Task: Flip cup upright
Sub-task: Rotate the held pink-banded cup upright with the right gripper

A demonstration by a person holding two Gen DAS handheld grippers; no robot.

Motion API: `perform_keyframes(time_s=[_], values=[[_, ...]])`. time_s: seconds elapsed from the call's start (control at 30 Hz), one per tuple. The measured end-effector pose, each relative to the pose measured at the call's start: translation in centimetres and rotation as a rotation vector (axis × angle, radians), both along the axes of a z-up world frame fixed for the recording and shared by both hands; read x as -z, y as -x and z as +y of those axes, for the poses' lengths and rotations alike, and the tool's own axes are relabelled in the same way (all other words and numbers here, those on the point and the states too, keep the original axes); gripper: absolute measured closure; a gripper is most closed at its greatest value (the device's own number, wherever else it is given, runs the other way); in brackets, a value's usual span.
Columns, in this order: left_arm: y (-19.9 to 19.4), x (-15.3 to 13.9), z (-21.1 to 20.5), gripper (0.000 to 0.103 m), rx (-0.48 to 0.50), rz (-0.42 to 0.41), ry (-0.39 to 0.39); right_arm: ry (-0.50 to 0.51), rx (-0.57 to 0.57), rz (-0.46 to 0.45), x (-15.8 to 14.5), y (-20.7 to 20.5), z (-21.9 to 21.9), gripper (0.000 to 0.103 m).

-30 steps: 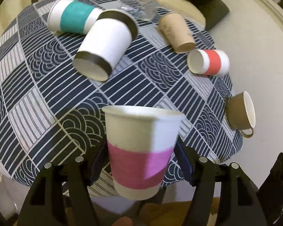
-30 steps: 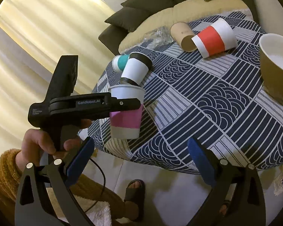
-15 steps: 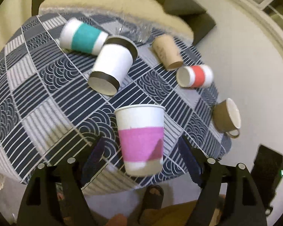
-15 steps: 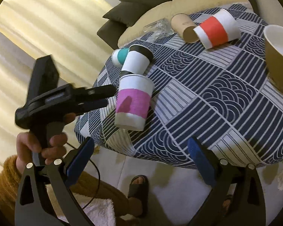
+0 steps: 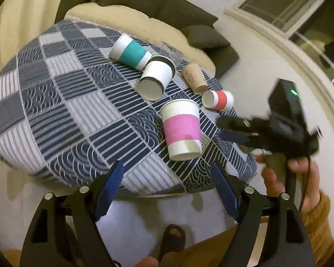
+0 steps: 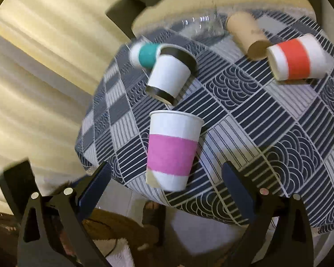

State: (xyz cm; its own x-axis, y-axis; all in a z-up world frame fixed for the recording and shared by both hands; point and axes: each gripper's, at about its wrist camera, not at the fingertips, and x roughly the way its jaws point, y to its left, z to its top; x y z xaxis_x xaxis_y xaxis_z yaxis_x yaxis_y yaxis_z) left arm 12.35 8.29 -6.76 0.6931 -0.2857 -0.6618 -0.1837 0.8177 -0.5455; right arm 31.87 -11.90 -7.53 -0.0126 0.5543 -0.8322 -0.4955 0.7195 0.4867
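A white paper cup with a pink band (image 5: 181, 129) stands upright near the front edge of the round table, free of both grippers; it also shows in the right wrist view (image 6: 172, 153). My left gripper (image 5: 167, 178) is open and empty, pulled back below the table edge. My right gripper (image 6: 164, 182) is open and empty, close in front of the pink cup. The right gripper's body (image 5: 278, 122) shows at the right of the left wrist view.
A teal-banded cup (image 5: 131, 52), a black-rimmed white cup (image 5: 157, 77), a brown cup (image 5: 193, 77) and a red-banded cup (image 5: 218, 100) lie on their sides on the patterned tablecloth (image 5: 66, 111). A clear plastic cup (image 6: 204, 26) lies at the back. A sofa stands behind.
My left gripper let go of the pink cup, which now stands on the table, and drew back. My right gripper moved in toward the cup.
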Motion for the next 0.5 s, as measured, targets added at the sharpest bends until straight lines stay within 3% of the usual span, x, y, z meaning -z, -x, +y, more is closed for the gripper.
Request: perform_keyframes(time_s=[0.23, 0.5], values=[[0.9, 2.2, 0.8, 0.025, 0.017, -0.015, 0.042, 0.15, 0.007, 0.053, 2.0, -2.0, 3.6, 0.005], [0.5, 2.3, 0.3, 0.025, 0.087, -0.029, 0.02, 0.258, 0.014, -0.008, 2.5, -2.4, 6.0, 0.013]])
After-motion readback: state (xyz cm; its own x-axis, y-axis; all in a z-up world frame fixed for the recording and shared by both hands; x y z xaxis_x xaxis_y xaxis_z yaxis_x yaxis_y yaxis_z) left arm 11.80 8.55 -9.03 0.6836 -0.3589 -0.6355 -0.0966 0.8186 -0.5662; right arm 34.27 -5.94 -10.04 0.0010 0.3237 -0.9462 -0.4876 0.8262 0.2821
